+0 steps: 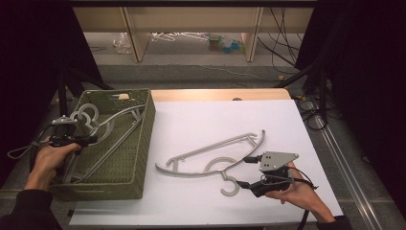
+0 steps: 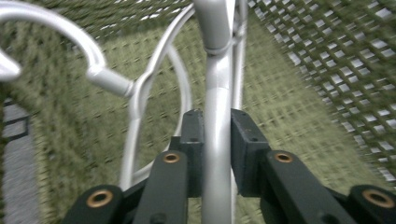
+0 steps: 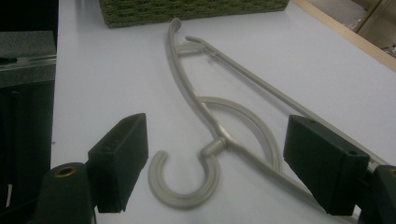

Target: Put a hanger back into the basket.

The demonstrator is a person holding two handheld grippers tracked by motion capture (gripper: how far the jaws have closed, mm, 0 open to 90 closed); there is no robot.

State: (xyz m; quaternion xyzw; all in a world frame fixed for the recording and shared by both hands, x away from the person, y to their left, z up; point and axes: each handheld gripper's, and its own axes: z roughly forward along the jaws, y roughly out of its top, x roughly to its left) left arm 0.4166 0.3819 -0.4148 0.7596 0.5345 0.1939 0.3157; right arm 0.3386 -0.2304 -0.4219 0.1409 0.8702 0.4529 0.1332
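The left claw (image 1: 91,140) is clamped on a grey hanger (image 1: 112,127) lying tilted inside the green basket (image 1: 143,143); its hook could snag the weave. Right of the basket, the right claw (image 1: 245,172) stands apart around the second hanger (image 1: 210,158) on the desk (image 1: 201,120); closing badly could skid it away.

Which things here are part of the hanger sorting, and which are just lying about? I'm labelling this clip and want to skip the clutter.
Part of the job:
- hanger in the basket, clamped by the left gripper
- hanger on the table, in front of the open right gripper
- green basket

Lying about:
- cables on the floor
- bottles under the shelf
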